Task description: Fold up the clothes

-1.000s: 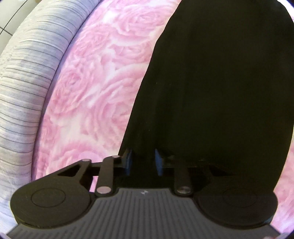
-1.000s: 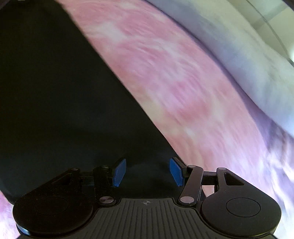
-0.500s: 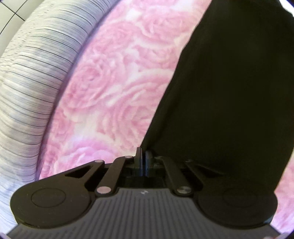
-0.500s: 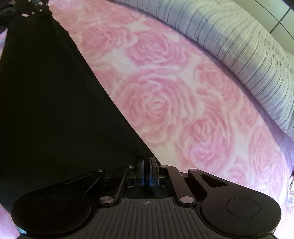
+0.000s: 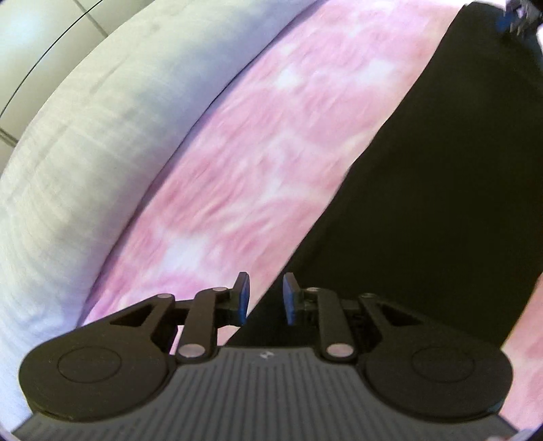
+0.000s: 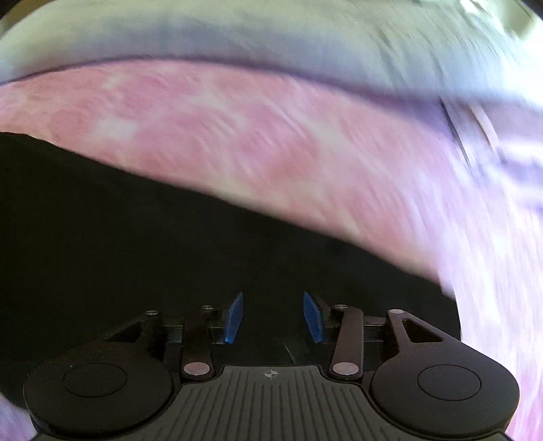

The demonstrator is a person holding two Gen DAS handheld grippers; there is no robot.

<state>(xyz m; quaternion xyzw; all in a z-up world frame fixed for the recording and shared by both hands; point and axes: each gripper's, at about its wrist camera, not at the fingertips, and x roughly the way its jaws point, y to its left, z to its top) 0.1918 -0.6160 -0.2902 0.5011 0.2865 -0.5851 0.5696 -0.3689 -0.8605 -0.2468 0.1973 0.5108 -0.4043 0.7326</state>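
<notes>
Looking down from the left wrist, the left gripper [image 5: 263,298] has its jaws opening, a narrow gap showing between the blue pads [image 5: 242,298]. Nothing is pinched there: the edge of the black garment [image 5: 441,203] runs beneath the gap, with the pink sheet under the left pad and black cloth under the right one. From the fingertips the garment spreads ahead and off to the right, lying flat on the pink rose-patterned bedsheet [image 5: 254,152]. Ahead and to the left of the gripper, past the sheet, lies a pale grey striped pillow [image 5: 85,152]. At the far upper right corner, part of the right gripper [image 5: 516,13] shows at the garment's far end, too small to read. The whole view is blurred.

From the right wrist, the right gripper [image 6: 273,317] also has jaws opening, its blue pads [image 6: 234,319] standing moderately apart with nothing gripped between them. The black garment [image 6: 152,237] lies directly under the fingers and stretches to the left. Ahead and to the right is the pink bedsheet [image 6: 271,135], heavily smeared, and beyond it the pale pillow [image 6: 237,34].
</notes>
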